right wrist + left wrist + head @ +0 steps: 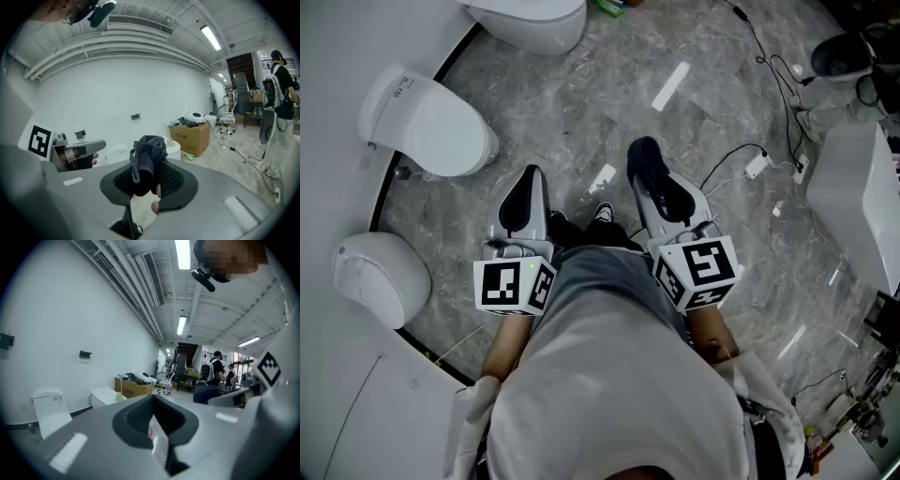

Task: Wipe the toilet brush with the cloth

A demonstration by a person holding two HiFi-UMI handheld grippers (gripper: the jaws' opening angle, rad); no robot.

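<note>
Cloth [149, 153] pinched betw. right gripper [151, 186] jaws; left gripper [155, 421] alongside, jaws together, empty.

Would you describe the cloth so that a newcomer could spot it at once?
Start at the person standing on the grey marbled floor with a gripper in each hand. Follow the right gripper to its tips: the cloth is the dark knitted wad pinched there, whereas the left gripper carries nothing.
</note>
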